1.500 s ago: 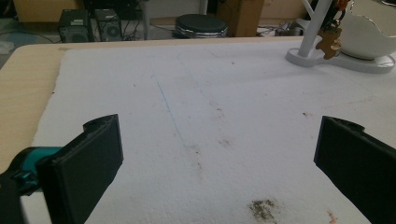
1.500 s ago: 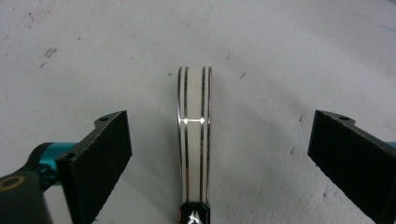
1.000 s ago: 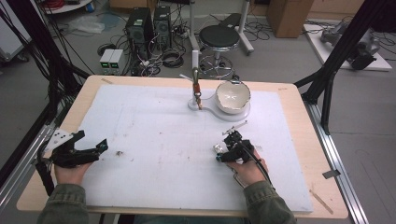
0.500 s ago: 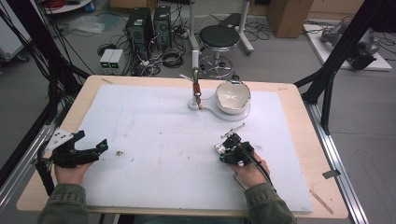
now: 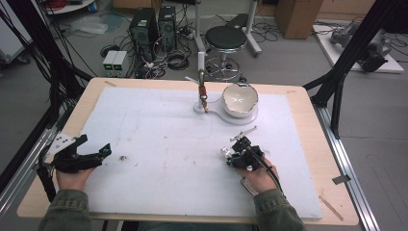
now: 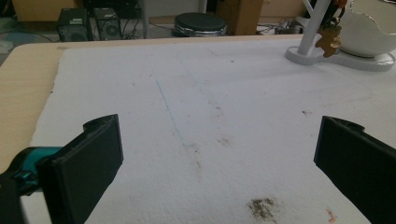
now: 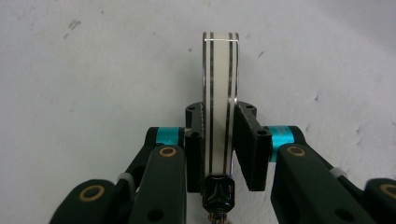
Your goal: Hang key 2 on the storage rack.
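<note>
At the table's 4 o'clock edge, the right gripper (image 5: 235, 155) clamps a flat cream-white slab with thin dark stripes along its rim (image 7: 220, 98), held on edge between both black jaws so its narrow side points ahead over the white foam mat (image 5: 159, 130). At 8 o'clock the left gripper (image 5: 82, 155) rests low with jaws spread wide and nothing between them, apparently waiting its turn. The white cracked-shell bowl on its white stand (image 5: 239, 100) sits at 1 o'clock, well apart from both.
</note>
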A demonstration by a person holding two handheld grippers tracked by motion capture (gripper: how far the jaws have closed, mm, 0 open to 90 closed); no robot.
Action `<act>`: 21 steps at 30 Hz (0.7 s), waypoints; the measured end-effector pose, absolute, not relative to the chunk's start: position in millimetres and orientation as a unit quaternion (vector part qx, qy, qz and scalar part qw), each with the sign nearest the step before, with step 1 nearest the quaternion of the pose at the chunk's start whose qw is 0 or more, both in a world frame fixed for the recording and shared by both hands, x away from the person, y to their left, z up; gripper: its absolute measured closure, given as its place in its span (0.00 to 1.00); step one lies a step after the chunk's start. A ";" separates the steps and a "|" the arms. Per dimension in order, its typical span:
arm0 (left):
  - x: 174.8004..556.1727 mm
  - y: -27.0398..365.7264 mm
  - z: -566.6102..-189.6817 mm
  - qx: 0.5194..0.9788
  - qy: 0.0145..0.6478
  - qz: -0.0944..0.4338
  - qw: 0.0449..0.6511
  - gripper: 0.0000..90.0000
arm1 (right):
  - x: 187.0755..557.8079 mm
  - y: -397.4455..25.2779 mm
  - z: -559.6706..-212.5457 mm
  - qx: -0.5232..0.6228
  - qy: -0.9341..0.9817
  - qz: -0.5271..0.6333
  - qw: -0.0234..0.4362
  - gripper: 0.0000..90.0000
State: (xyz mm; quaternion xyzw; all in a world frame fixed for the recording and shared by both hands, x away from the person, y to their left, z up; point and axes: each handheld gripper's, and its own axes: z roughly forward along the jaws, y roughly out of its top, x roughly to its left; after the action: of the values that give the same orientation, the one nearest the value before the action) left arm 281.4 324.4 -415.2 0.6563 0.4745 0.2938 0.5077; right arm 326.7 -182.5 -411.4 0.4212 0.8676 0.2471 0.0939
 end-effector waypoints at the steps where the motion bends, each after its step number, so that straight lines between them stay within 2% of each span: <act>1: 281.3 324.4 -415.1 0.657 0.475 0.294 0.507 0.02 | 326.3 -183.2 -410.2 0.424 0.865 0.250 0.096 0.83; 5: 281.4 324.4 -415.2 0.657 0.475 0.293 0.507 0.02 | 326.2 -187.9 -405.7 0.429 0.856 0.276 0.086 0.83; 21: 281.6 324.0 -415.2 0.657 0.474 0.293 0.508 0.02 | 321.5 -195.0 -383.6 0.427 0.838 0.328 0.092 0.83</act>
State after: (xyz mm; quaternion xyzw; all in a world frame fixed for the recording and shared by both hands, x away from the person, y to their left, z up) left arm 281.6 324.0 -415.2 0.6565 0.4742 0.2933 0.5079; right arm 321.5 -195.0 -383.6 0.4271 0.8375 0.3281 0.0922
